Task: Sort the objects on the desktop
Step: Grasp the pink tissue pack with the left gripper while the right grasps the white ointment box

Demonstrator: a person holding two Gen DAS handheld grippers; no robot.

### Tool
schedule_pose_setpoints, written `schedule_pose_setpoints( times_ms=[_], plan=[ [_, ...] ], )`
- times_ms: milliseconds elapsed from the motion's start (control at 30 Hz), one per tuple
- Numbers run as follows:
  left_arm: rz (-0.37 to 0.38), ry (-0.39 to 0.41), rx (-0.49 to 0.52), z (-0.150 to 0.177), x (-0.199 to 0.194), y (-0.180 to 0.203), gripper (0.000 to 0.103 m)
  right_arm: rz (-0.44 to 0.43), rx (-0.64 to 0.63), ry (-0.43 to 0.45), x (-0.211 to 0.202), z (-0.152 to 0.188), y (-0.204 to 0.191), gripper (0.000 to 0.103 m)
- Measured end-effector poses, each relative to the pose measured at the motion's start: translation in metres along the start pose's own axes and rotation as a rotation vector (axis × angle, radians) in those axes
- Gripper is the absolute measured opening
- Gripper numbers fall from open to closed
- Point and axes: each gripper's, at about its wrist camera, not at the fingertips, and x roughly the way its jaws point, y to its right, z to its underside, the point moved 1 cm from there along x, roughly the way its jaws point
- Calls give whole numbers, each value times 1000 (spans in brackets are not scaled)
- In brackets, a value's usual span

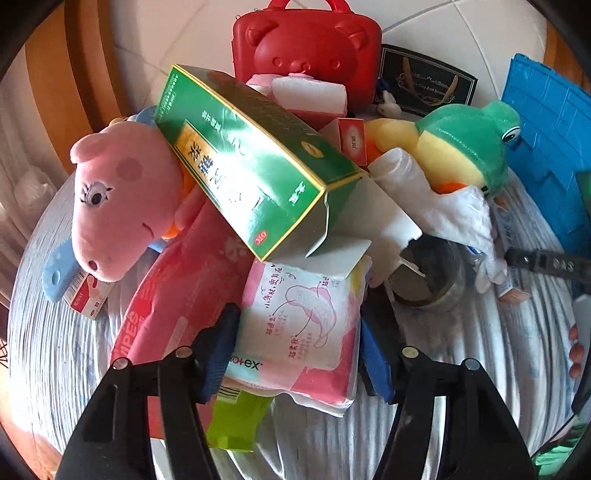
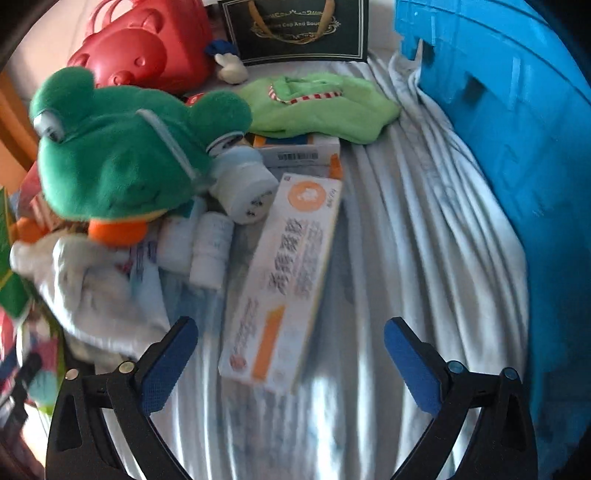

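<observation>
Left gripper point(image 1: 295, 354): nearest the left camera, jaws spread about the width of the pink-and-white pad pack point(image 1: 299, 325) lying between the blue pads point(image 1: 218, 354); whether they press it I cannot tell.
Left of that gripper: red wipes pack point(image 1: 184, 291), and beyond it a pink pig plush point(image 1: 118, 199) with its snout pointing down toward the camera.
Ahead of it: green carton point(image 1: 251, 166) propped on the heap, long axis running from far left down to near right, open flap nearest the gripper.
Far ahead: red bear case point(image 1: 306, 51).
Ahead right: frog plush point(image 1: 465, 144), head to the right.
Right gripper point(image 2: 291, 358): jaws wide apart, nothing between them.
Task box: white-and-orange carton point(image 2: 284, 280) lies just ahead of the right gripper, slightly left of centre, long axis running away and tilting right.
Right of it: blue crate point(image 2: 509, 129), well apart from the box.
Surface: rumpled pale blue-grey cloth point(image 2: 406, 240) under everything; pale floor tiles point(image 1: 443, 26) beyond.
</observation>
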Motion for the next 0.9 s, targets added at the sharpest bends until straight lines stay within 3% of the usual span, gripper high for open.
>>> schedule_pose_setpoints(
  times_ms=[67,133,167,300,500,667,900],
  plan=[
    [-9,-2,0,-2,1,1,62,11,-9,-3,4,-5,-5,79],
    [-14,-6,-4,-4,1,1,62,24,-21,-16,10,-11,-9,56],
    [-15,-8,-7,-4,1,1,62,25,-27,-24,13,-11,-10,52],
    [-16,-17,-18,-4,-6,2,61,29,-54,-26,9,-8,-11,50],
    [-22,32,-24,1,-47,5,61,-17,-79,53,-47,15,-10,49],
    [-9,97,-27,-2,-85,13,61,-67,-116,150,-108,28,-17,49],
    [40,245,14,-30,-152,47,61,-119,-153,379,-223,37,-23,49]
  ],
)
